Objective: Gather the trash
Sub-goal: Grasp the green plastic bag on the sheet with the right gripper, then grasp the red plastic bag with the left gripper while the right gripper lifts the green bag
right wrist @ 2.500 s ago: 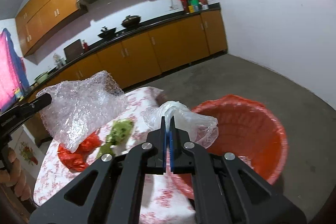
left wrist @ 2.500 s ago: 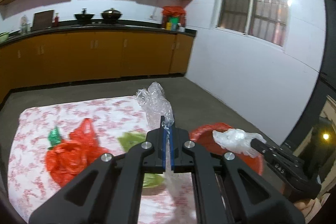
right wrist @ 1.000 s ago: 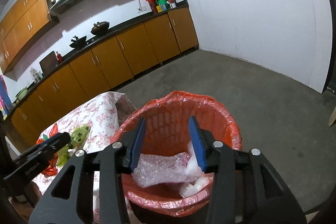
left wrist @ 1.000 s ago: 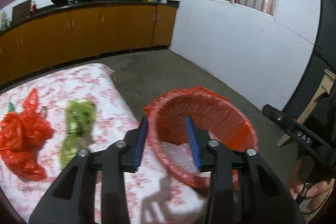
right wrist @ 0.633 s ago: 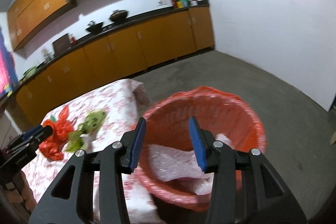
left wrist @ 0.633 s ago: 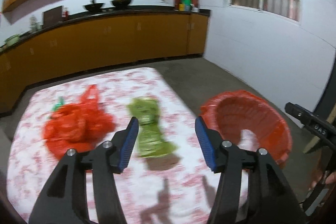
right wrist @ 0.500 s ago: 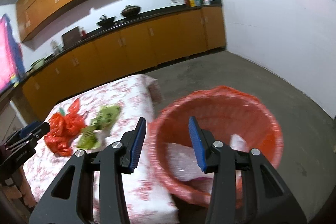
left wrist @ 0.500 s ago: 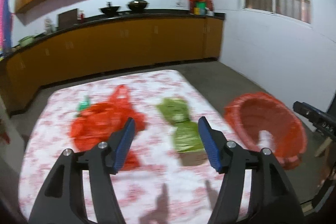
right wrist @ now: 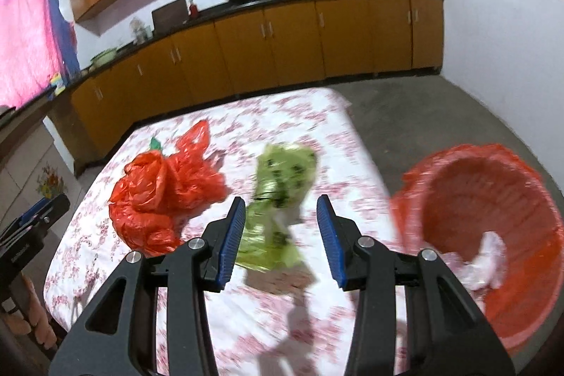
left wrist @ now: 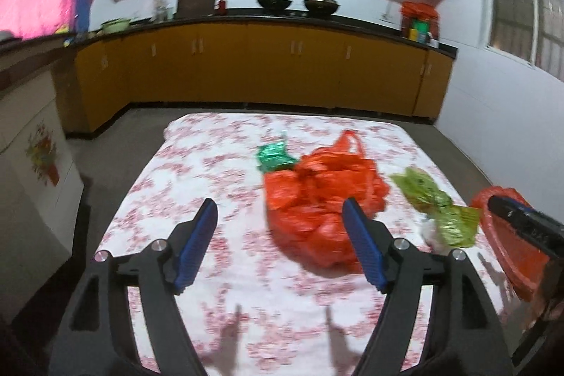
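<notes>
— Where does the trash lie?

— On the table (left wrist: pixel 218 164) with the flowered cloth. A crumpled red plastic bag (left wrist: pixel 320 196) sits about mid-table, a small green wrapper (left wrist: pixel 273 157) touching its far side. A light green packet (right wrist: pixel 278 199) lies between the red bag and the table's right edge.

— And the bin?

— The red-lined basket (right wrist: pixel 469 185) stands on the floor just beside that right edge. Pale, whitish plastic (right wrist: pixel 486 252) lies in its bottom; it is blurred, so perhaps more than one piece.

— The left gripper (left wrist: pixel 282 242)?

— Its jaws have just been opening and now stand wide above the near part of the table, nothing between the blue pads. The red bag shows just beyond the right pad, not touched.

— The right gripper (right wrist: pixel 280 235)?

— Jaws parted, holding nothing. It hangs over the light green packet, which shows in the gap between the fingers but apart from them.
</notes>
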Demonstrator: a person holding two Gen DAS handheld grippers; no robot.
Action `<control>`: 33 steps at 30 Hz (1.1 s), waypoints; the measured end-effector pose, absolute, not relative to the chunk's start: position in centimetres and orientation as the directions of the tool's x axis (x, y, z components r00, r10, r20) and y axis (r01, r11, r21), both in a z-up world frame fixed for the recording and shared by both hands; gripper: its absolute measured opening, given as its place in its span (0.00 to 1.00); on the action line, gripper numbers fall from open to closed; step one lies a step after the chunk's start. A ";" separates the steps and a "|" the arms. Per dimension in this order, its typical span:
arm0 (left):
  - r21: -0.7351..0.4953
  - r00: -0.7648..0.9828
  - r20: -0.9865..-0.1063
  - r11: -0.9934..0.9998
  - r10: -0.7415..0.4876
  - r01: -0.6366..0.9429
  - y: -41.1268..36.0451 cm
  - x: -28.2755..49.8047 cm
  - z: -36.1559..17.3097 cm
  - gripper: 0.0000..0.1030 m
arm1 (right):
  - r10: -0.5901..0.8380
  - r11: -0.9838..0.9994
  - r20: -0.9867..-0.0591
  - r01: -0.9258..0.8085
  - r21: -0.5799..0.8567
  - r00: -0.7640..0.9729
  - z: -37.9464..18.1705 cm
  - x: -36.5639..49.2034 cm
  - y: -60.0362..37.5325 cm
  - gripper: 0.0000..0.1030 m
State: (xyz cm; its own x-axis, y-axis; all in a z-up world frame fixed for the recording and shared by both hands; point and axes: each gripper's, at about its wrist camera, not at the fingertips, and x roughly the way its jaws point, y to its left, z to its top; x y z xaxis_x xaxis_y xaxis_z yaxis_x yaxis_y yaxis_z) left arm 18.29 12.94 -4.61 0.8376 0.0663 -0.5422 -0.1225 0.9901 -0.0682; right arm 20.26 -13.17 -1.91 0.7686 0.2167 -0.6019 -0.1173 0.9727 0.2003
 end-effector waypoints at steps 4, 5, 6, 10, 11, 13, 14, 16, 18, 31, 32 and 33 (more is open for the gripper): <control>-0.080 0.833 -0.547 0.985 0.083 -0.151 14.9 18.3 -5.0 0.70 | 0.211 0.975 -0.633 -0.116 0.189 0.745 -3.0 22.2 -11.4 0.42; -0.080 0.832 -0.548 0.985 0.086 -0.154 15.0 18.4 -5.1 0.70 | 0.205 0.977 -0.639 -0.112 0.183 0.742 -3.2 22.6 -11.1 0.42; -0.080 0.832 -0.548 0.984 0.088 -0.157 15.3 18.4 -5.1 0.70 | 0.196 0.979 -0.648 -0.105 0.176 0.736 -3.6 23.2 -10.8 0.42; -0.086 0.828 -0.553 0.983 0.088 -0.162 16.1 18.6 -5.6 0.70 | 0.171 0.984 -0.687 -0.082 0.161 0.706 -5.1 24.8 -10.1 0.42; -0.090 0.827 -0.555 0.983 0.086 -0.162 16.3 18.7 -5.6 0.70 | 0.167 0.984 -0.695 -0.078 0.158 0.699 -5.4 25.0 -10.1 0.42; -0.099 0.826 -0.558 0.982 0.078 -0.160 16.6 18.9 -5.8 0.70 | 0.161 0.986 -0.712 -0.074 0.151 0.683 -6.1 25.4 -10.1 0.42; -0.102 0.826 -0.558 0.982 0.074 -0.157 16.7 19.1 -5.8 0.70 | 0.160 0.986 -0.722 -0.074 0.150 0.673 -6.4 25.6 -10.1 0.42; -0.105 0.827 -0.558 0.983 0.068 -0.152 16.5 19.2 -5.9 0.70 | 0.156 0.987 -0.731 -0.074 0.144 0.665 -7.0 25.6 -10.1 0.38; -0.110 0.828 -0.558 0.984 0.054 -0.139 16.1 19.5 -5.9 0.70 | 0.158 0.987 -0.737 -0.082 0.138 0.657 -7.3 25.5 -10.1 0.32; -0.101 0.822 -0.567 0.995 -0.047 -0.012 9.0 23.6 -5.6 0.70 | 0.175 0.983 -0.712 -0.083 0.162 0.680 -6.4 23.3 -11.8 0.19; -0.094 0.817 -0.575 0.996 -0.048 -0.007 8.5 24.0 -5.8 0.70 | 0.177 0.982 -0.711 -0.080 0.169 0.681 -6.3 23.1 -12.1 0.19; -0.087 0.811 -0.584 0.996 -0.048 -0.003 8.0 24.6 -6.0 0.69 | 0.180 0.982 -0.709 -0.077 0.174 0.682 -6.2 22.9 -12.4 0.19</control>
